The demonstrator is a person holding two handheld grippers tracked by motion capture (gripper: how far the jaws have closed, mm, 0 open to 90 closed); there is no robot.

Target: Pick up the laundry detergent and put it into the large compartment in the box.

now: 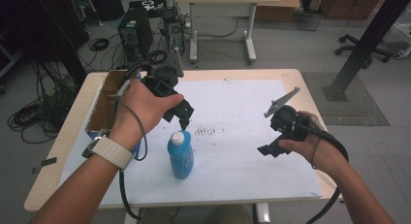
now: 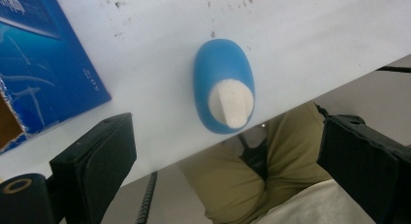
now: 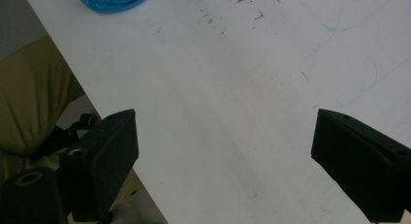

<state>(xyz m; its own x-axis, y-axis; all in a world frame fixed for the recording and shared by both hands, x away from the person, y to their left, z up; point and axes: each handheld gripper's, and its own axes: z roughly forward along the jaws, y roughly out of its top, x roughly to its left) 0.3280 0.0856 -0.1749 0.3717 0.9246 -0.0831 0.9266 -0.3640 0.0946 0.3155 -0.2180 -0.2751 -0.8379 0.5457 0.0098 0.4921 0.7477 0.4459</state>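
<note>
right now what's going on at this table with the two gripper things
A person holds a hand-held gripper in each hand over a white sheet on the table. The left hand-held gripper hovers just above the white cap of an upright blue bottle, jaws wide open and not touching it. The right hand-held gripper is off to the side over bare sheet, also open and holding nothing. A cardboard box sits at the table's left edge.

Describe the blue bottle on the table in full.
The blue bottle looks like glossy plastic, oval in section, with a white cap, shut as far as I can tell. It stands upright on the white sheet near the table's front edge. Nothing grips it; the left gripper hovers open just above its cap.
</note>
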